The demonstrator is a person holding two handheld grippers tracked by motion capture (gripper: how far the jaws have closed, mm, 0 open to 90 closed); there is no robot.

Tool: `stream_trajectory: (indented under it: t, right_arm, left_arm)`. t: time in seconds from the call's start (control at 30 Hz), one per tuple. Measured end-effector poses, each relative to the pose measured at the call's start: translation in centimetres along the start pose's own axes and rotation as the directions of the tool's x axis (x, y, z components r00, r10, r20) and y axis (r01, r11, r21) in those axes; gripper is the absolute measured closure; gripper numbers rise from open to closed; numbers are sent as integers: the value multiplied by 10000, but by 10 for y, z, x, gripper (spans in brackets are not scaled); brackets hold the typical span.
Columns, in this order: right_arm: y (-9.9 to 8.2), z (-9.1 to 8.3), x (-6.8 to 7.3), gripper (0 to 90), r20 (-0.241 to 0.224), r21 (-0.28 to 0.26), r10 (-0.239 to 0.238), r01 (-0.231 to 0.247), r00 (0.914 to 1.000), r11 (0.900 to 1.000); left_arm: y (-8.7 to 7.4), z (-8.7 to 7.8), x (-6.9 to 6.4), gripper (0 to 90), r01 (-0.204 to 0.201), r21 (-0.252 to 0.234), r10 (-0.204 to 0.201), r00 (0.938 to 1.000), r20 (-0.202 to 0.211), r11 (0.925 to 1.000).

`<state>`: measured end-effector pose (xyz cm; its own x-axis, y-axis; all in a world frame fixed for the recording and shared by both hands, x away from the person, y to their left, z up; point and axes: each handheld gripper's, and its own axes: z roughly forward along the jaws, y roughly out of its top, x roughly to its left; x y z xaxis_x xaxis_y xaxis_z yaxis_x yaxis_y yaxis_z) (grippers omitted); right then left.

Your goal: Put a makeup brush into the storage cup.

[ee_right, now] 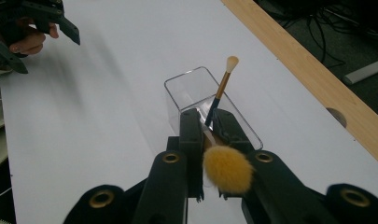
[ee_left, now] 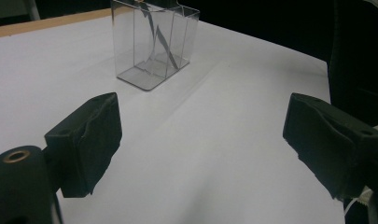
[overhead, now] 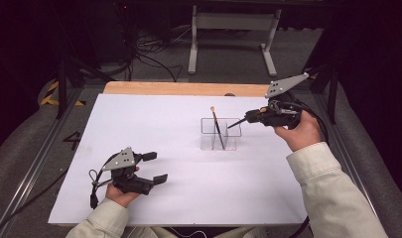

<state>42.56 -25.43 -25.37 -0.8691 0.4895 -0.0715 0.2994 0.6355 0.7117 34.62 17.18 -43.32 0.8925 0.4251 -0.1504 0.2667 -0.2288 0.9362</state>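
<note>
Holding: right gripper (ee_right: 210, 135) clamped a fluffy brush (ee_right: 227, 169)
Box: clear box (ee_right: 196, 91) contained a thin brush (ee_right: 222, 86)
Left gripper (overhead: 153, 167): wide, empty

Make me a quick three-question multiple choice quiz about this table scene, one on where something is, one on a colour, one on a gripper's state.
1. Where does the thin brush stand?
A. in the clear box
B. flat on the table
C. on the floor

2. What colour are the bristles of the brush in the right gripper?
A. blue
B. yellow-orange
C. green

3. How is the left gripper?
A. shut on a brush
B. shut on the box
C. open, holding nothing

Answers: 1 A, it leans inside the box; 2 B, the fluffy head between the jaws shows it; 3 C, the jaws stand wide apart over the bare white table.
</note>
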Motion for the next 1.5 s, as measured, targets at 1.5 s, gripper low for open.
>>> stream_trajectory:
  t: [1.5]
  right_arm:
    - [3,80,-18,828,-652,1807,564,-438,9963,9826]
  left_arm:
    - [-2,-4,-2,125,-76,9,76,10000,-7,10000]
